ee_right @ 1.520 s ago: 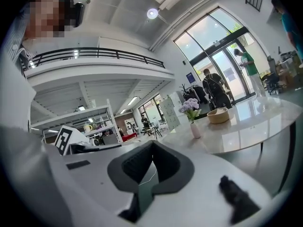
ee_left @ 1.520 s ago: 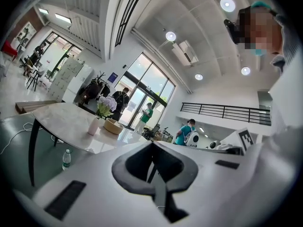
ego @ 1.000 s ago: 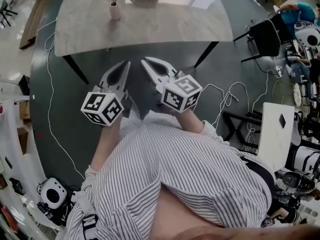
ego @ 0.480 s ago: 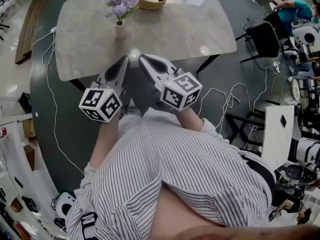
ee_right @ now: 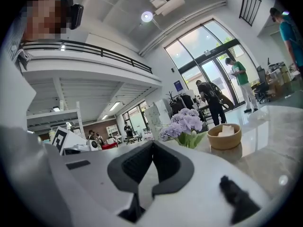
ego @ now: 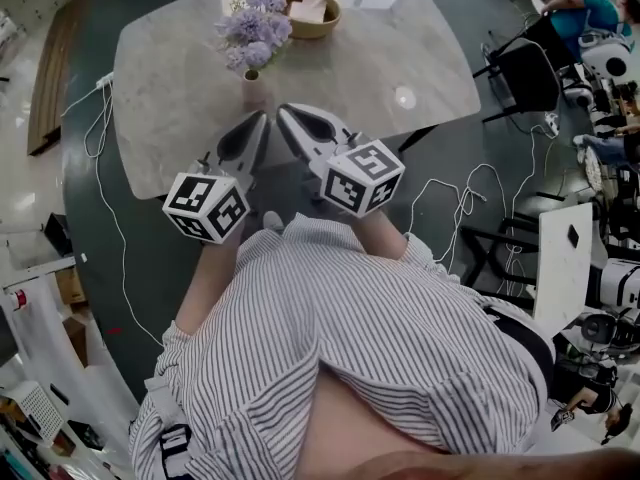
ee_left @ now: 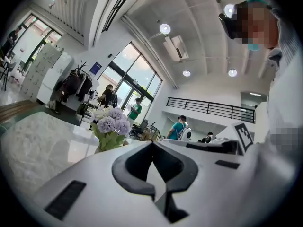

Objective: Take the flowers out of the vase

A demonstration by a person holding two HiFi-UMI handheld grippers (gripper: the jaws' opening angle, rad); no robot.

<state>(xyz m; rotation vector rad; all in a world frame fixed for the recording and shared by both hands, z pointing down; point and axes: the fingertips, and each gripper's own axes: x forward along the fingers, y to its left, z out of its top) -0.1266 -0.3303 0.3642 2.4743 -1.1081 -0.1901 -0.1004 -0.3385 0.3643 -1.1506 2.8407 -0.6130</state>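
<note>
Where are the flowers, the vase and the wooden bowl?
flowers (ego: 255, 30): head view, on the purple blooms.
vase (ego: 254, 92): head view, on its pale body.
wooden bowl (ego: 312, 32): head view, on its near outer wall.

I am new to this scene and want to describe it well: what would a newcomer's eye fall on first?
First, the purple flowers in a pale vase, standing on the marble table toward its left side in the head view, with a wooden bowl beyond them. Then the left gripper and right gripper with black-and-white marker cubes, side by side over the table's near edge, fingers shut and empty.
</note>
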